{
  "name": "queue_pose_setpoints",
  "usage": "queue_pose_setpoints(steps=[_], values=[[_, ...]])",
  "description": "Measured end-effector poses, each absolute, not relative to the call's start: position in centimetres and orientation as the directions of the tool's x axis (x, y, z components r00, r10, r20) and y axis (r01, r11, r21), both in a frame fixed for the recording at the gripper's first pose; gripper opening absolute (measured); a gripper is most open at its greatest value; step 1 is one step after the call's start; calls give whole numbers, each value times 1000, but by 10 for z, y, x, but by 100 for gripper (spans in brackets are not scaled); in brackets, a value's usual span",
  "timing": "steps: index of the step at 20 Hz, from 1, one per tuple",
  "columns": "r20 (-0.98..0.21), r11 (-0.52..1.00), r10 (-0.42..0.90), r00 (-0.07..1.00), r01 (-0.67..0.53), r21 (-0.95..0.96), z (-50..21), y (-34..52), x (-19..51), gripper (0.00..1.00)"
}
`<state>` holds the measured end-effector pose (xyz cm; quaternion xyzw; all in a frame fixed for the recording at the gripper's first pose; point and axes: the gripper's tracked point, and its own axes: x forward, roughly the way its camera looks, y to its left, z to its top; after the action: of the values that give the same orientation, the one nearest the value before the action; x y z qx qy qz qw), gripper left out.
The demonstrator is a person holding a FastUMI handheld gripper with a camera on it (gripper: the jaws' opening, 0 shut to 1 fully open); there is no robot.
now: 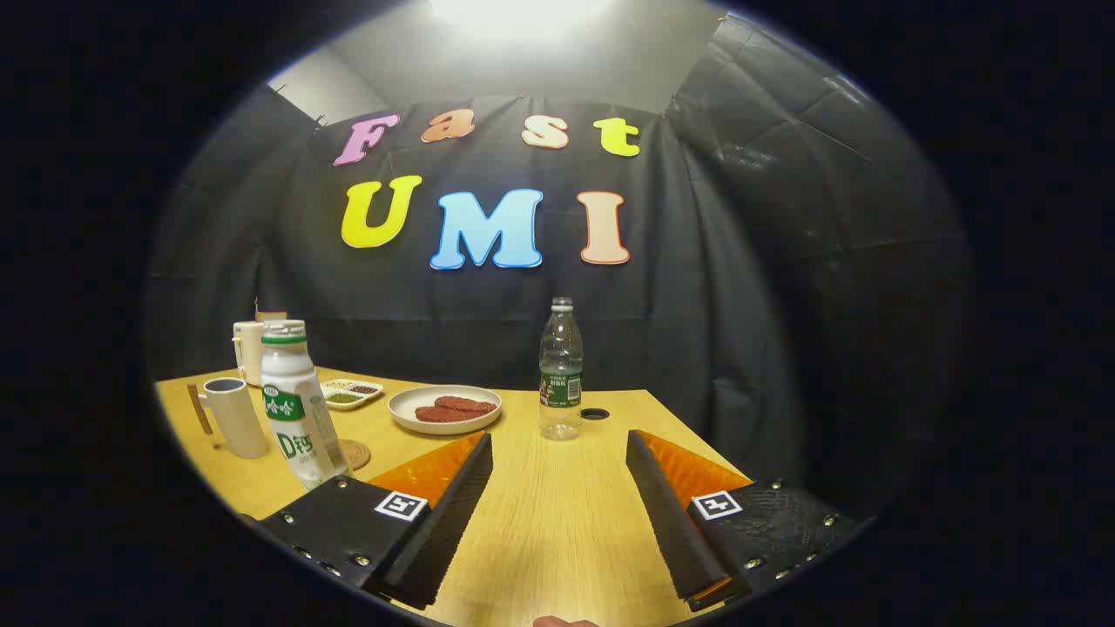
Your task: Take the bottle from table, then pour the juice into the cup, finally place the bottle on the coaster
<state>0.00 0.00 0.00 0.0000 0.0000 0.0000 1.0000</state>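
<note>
My gripper (559,453) was wide open, nothing between the fingers (453,514). I held it low over the near edge of the table (557,522), both fingers level, pointed at the far edge. Jaws touched nothing.

Wooden table (557,522) carries bottle (293,405), cup (235,416), coaster (355,454), plate (444,409).

Coaster (355,454) partly hidden behind white bottle (296,405); small dish's (351,394) contents too small to tell.
</note>
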Motion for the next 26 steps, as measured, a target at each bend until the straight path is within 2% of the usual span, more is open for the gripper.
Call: queue_pose_setpoints(steps=[12, 26], values=[[14, 998, 54, 998, -54, 27, 83, 72, -43, 95], [-16, 983, 178, 984, -177, 37, 45, 149, -59, 95]])
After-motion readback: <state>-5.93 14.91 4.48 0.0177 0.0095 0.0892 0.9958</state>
